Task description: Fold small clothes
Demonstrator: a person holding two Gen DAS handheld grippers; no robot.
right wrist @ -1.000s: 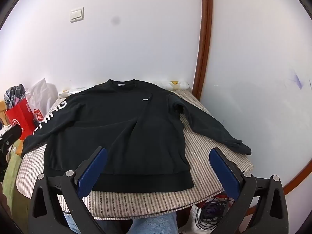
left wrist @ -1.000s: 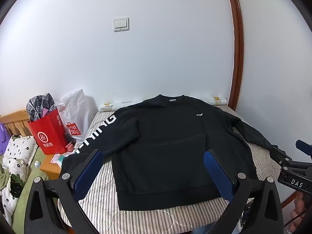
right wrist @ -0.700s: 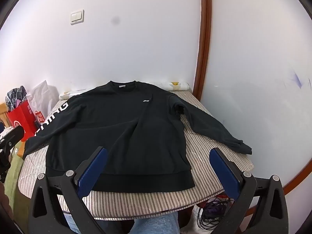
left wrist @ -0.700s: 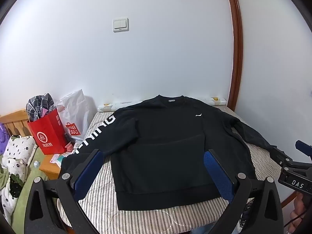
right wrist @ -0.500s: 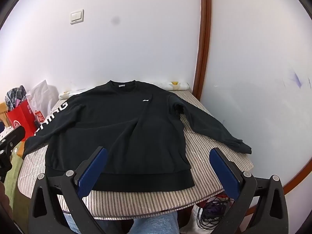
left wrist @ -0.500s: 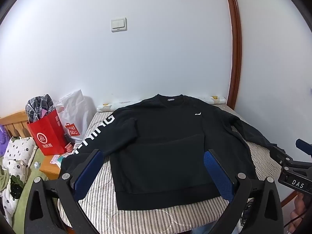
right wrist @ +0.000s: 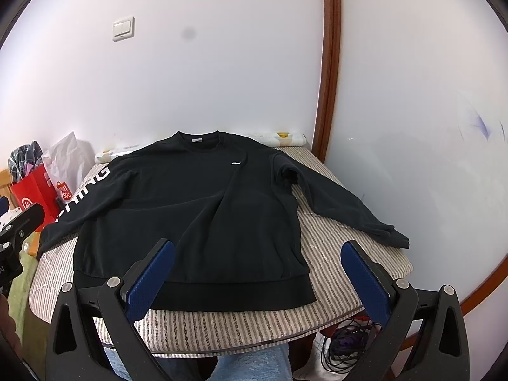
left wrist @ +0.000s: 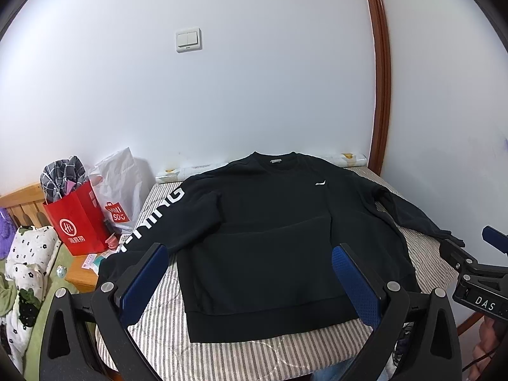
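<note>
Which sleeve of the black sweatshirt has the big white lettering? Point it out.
The sleeve running toward the red bag carries the large white letters; the other sleeve, stretching toward the wall, is plain black.

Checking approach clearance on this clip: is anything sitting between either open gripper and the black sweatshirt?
Nothing visible. The black sweatshirt lies flat on the striped pad, with both the left gripper and the right gripper open above its hem, apart from the cloth.

Your left gripper (left wrist: 249, 270) drifts slightly, so the sweatshirt (left wrist: 270, 238) sits a touch lower in its view than a second ago; your right view barely shifts.
</note>
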